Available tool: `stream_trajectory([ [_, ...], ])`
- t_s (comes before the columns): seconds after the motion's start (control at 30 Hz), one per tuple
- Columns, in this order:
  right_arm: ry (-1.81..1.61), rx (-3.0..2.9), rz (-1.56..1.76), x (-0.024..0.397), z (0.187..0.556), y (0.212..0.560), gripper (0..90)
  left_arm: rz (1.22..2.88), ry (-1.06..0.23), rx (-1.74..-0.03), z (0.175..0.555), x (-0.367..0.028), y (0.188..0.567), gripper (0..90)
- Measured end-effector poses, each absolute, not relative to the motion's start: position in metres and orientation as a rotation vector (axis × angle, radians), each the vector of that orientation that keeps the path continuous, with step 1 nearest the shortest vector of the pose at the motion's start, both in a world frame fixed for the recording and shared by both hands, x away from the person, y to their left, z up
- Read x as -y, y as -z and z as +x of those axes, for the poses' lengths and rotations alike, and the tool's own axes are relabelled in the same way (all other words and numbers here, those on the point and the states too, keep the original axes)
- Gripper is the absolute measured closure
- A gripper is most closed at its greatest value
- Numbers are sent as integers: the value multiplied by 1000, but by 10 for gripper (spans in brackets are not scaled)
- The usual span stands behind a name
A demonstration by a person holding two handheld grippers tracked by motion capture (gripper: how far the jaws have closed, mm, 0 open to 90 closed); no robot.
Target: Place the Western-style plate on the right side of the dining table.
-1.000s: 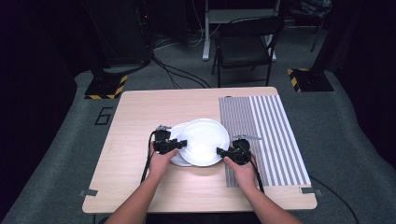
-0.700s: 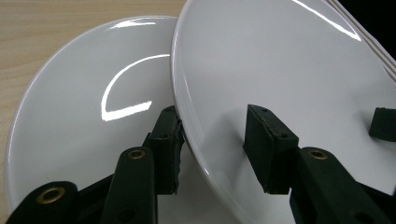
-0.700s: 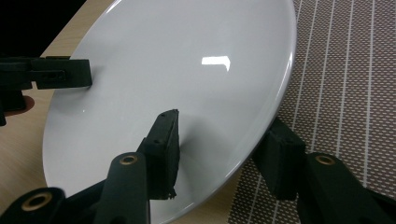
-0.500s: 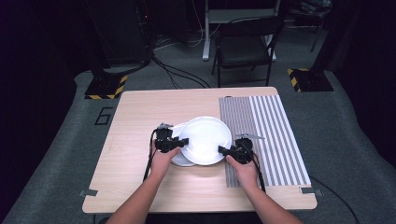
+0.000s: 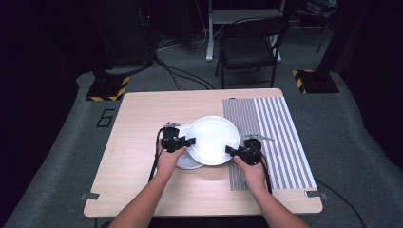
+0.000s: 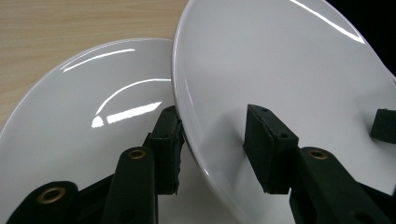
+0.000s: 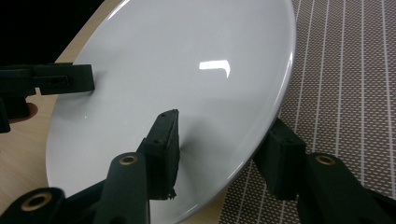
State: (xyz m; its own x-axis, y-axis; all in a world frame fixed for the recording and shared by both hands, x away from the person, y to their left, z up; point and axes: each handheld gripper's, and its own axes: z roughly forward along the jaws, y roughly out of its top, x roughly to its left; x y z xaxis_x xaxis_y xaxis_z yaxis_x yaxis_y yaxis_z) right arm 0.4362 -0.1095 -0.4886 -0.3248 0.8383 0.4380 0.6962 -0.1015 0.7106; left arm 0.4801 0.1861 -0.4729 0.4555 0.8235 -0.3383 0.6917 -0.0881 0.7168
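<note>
White plate [image 5: 212, 140] is pinched at opposite rims by left tool [image 5: 189, 141] and right tool [image 5: 230, 151], held over second plate [image 5: 186, 161] on table [image 5: 142, 118].

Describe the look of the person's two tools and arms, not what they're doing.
Both the left tool and the right tool are black, each with two blocky jaws that carry flat pads and brass-coloured rivets at the joints. A black cable trails back from each along the forearm. The forearms are bare, with no sleeves or gloves in sight.
</note>
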Motion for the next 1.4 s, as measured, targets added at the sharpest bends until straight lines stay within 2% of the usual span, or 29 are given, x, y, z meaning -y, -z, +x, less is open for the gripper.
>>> stream_trajectory([
  [1.4,-1442,-1883,1743,138,433,473,523,1839,-177,-1232,495,-154,456,570],
])
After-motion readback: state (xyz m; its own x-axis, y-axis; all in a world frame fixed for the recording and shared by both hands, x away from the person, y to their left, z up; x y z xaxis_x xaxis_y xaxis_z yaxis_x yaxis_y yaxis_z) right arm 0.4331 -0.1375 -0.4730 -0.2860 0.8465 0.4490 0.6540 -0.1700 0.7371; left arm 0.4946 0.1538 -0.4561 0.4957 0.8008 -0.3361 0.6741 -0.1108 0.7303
